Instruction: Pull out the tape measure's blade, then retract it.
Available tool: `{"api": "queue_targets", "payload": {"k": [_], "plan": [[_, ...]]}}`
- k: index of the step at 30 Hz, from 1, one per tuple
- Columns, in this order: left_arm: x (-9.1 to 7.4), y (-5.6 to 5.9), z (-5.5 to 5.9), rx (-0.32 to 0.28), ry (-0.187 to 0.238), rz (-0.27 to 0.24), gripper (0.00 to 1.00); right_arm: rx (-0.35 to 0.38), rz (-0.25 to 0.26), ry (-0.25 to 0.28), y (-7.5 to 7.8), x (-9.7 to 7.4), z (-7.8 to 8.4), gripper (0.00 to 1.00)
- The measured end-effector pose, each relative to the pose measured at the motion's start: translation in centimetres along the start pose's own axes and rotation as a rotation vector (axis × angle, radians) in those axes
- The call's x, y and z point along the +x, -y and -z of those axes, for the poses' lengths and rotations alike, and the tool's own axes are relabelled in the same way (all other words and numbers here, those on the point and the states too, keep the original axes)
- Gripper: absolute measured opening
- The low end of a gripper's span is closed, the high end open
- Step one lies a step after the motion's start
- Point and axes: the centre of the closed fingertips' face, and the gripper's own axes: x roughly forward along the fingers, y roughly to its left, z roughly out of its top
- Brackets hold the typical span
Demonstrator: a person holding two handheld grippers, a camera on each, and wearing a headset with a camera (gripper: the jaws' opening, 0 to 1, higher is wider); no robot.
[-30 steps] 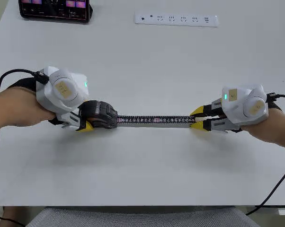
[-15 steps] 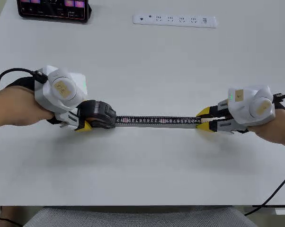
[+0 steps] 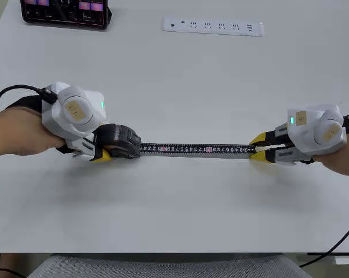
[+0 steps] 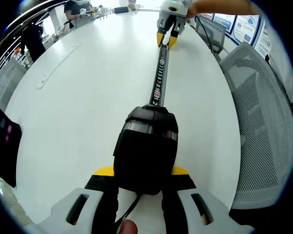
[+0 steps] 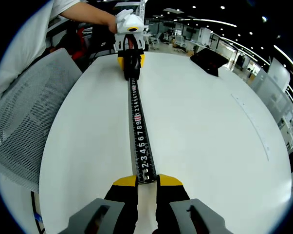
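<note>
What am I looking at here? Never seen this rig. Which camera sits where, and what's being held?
There is no robot arm. A person holds a handheld two-jaw gripper in each hand. The rectangular picture comes from a headset camera looking down at a white table. The two round pictures come from fisheye cameras, one riding on each gripper and looking forward along its jaws.

The left gripper is shut on the black tape measure case. The right gripper is shut on the end of the blade, which is stretched straight between them.

Near the table's far edge lie a white power strip and a dark screen device. A mesh chair shows at the near edge.
</note>
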Motion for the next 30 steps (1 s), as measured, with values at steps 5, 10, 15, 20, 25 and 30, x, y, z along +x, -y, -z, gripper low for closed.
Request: {"api": "queue_targets", "payload": {"k": [5, 10, 15, 20, 25, 30], "plan": [[0.01, -0.05, -0.02, -0.001, -0.001, -0.006, 0.29, -0.008, 0.002, -0.004, 0.17, 0.02, -0.1, 0.1], [0.03, -0.1, -0.1, -0.002, 0.002, -0.014, 0.29, 0.007, -0.014, -0.021, 0.0, 0.04, -0.05, 0.11], [0.07, -0.2, -0.15, -0.014, 0.0, -0.012, 0.3, 0.006, -0.019, -0.042, 0.05, 0.06, -0.02, 0.11], [0.09, -0.19, -0.18, -0.01, 0.006, -0.017, 0.3, 0.004, -0.038, -0.061, -0.1, 0.05, 0.14, 0.12], [0.08, -0.19, -0.2, -0.011, 0.012, -0.019, 0.3, 0.002, -0.046, -0.068, -0.14, 0.08, 0.16, 0.12], [0.09, -0.26, -0.19, -0.008, 0.011, -0.019, 0.3, 0.006, -0.046, -0.073, -0.15, 0.19, 0.04, 0.16]]}}
